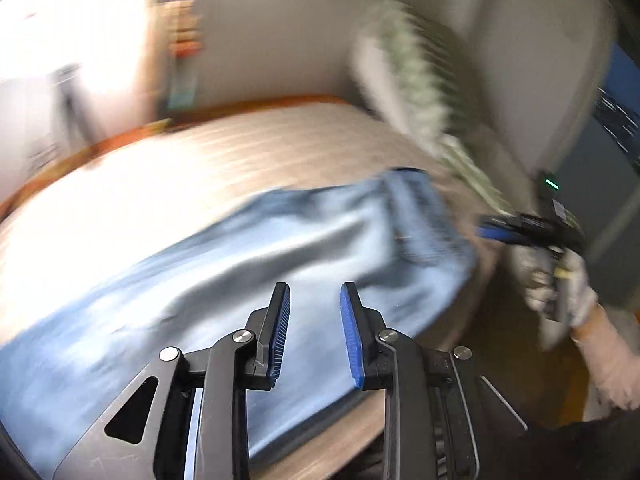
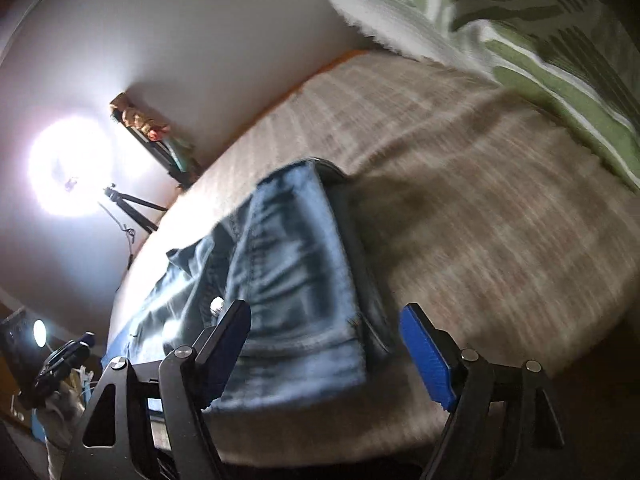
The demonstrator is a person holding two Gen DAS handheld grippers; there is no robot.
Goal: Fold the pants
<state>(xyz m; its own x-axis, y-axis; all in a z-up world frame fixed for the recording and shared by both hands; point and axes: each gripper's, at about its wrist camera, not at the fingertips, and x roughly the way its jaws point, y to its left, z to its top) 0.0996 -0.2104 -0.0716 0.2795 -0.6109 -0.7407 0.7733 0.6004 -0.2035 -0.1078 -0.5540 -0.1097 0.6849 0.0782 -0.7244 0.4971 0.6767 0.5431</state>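
Light blue jeans (image 1: 256,264) lie along the near edge of a bed with a beige striped cover (image 1: 224,152). My left gripper (image 1: 315,300) is open and empty, just above the leg part. In the right wrist view the waistband end of the jeans (image 2: 288,280) lies between and beyond my right gripper's (image 2: 326,320) wide-open jaws, nothing held. The right gripper also shows in the left wrist view (image 1: 520,228), in a gloved hand beside the waistband end. Both views are motion-blurred.
A green and white patterned pillow (image 2: 540,60) leans at the head of the bed. A bright ring light on a tripod (image 2: 68,168) and a shelf of objects (image 2: 156,140) stand by the wall. The bed has an orange wooden frame (image 1: 120,140).
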